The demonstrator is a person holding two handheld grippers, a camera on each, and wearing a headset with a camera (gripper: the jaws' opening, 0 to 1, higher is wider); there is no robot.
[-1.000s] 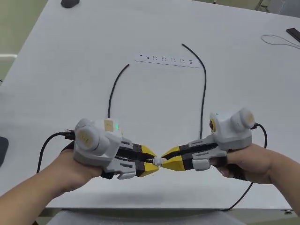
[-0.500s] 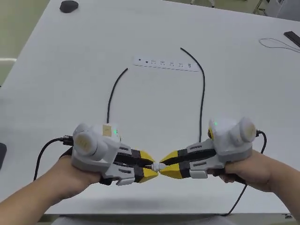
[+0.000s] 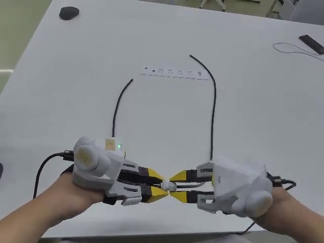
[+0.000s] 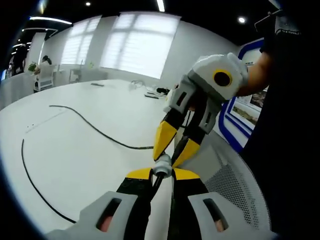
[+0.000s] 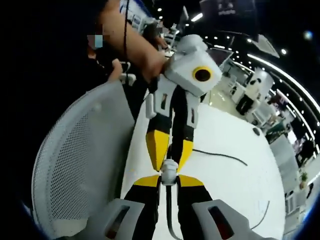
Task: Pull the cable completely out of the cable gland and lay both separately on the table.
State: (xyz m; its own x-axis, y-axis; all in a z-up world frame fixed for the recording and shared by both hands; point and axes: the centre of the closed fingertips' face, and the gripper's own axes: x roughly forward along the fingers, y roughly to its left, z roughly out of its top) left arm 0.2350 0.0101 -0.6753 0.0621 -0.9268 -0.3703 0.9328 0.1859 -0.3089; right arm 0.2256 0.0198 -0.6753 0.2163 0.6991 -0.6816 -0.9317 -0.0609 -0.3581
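We see the left gripper (image 3: 161, 189) clamped on the cable gland (image 3: 167, 186) at 6 o'clock, with the right gripper (image 3: 175, 188) pinched narrow on the cable (image 3: 213, 116) beside it. Risk: a skewed pull slips, and the gland drops off the table (image 3: 263, 111) edge.

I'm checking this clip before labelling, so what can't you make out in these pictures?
Head view: cable near the cable gland, under the left gripper and right gripper.
Gripper views: how deep the cable sits in the gland, jaw tips cover it.
Head view: dark object, cut by right edge.
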